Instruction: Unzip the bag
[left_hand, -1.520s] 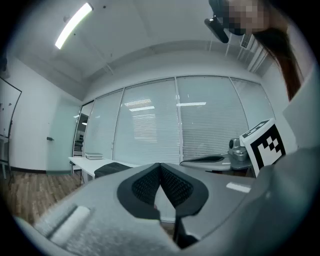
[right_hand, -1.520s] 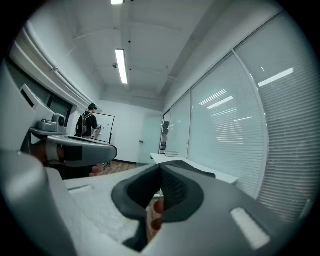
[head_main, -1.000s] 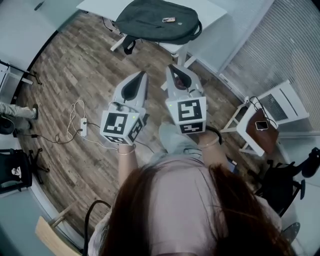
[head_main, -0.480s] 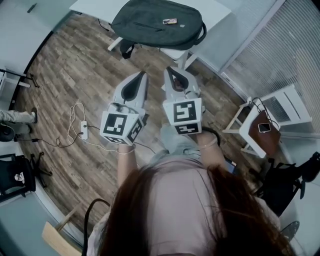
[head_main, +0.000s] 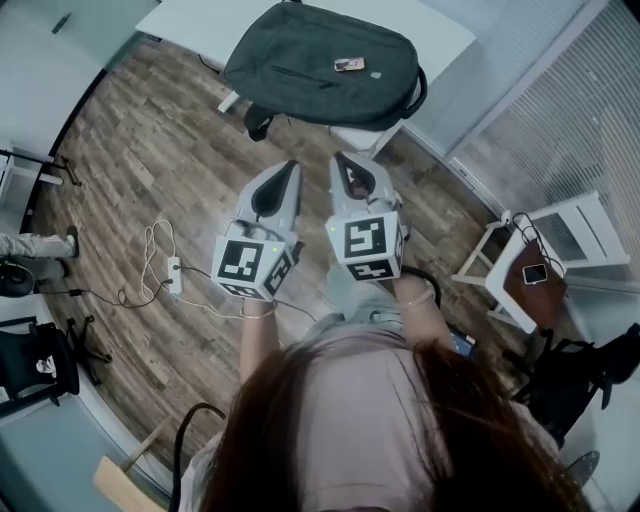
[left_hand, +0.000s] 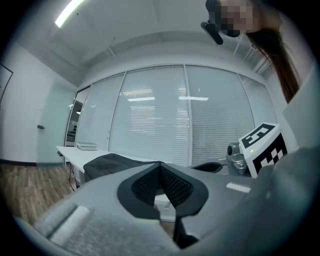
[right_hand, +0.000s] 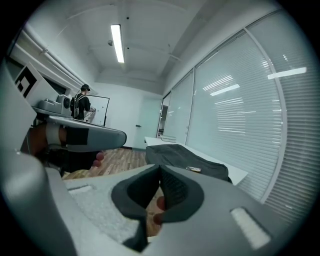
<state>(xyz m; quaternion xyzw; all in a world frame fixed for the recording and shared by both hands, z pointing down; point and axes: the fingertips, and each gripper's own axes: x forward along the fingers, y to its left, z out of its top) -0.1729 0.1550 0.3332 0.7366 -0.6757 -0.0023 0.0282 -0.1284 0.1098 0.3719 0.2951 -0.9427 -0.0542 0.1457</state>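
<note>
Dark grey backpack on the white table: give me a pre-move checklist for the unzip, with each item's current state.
1. Dark grey backpack flat on white table: ok.
2. Left gripper and right gripper at the backpack: not ok, both short of it, over the wooden plank floor.
3. Jaws ready to take a zip pull: not ok, both pairs shut, empty.
4. Zip pull located: cannot tell.
5. Backpack top clear: not ok, small light rectangular item lies on it.

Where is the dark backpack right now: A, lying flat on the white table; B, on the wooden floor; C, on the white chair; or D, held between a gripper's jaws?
A: the head view shows the backpack lying flat on the white table.
</note>
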